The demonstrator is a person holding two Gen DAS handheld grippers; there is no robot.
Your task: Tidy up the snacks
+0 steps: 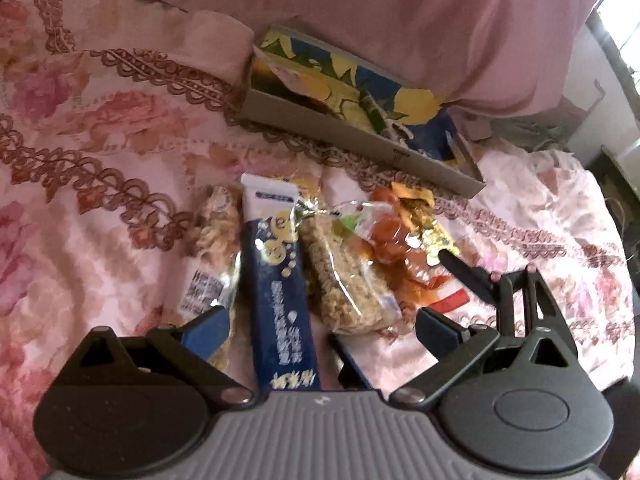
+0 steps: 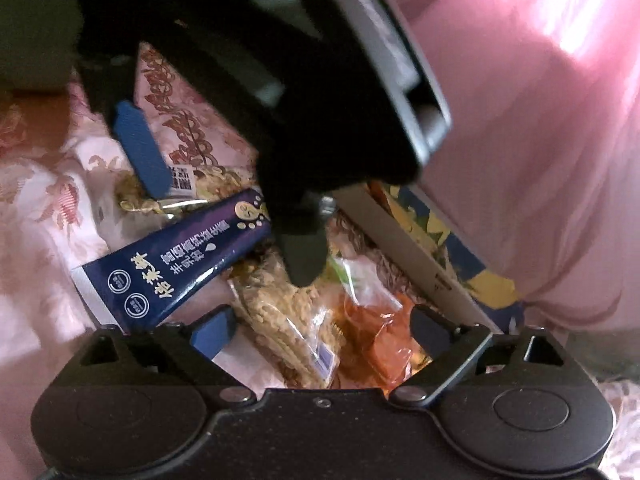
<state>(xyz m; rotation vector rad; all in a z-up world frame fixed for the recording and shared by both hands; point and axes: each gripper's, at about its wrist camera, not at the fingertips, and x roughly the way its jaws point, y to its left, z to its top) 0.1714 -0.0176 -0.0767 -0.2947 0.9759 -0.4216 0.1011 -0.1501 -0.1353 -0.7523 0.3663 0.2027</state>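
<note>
Your left tongs [image 1: 322, 330] stand spread over the dark blue snack stick [image 1: 276, 280], pads clear of it. Your right tongs [image 2: 322, 330] are spread too, above the clear-wrapped grain bar [image 2: 280, 312] and orange packet [image 2: 380, 336]. The snacks lie in a row on a floral pink bedspread [image 1: 100, 160]; beyond them sits an open lemon-print box [image 1: 360, 120] against a pink pillow [image 1: 440, 20].
</note>
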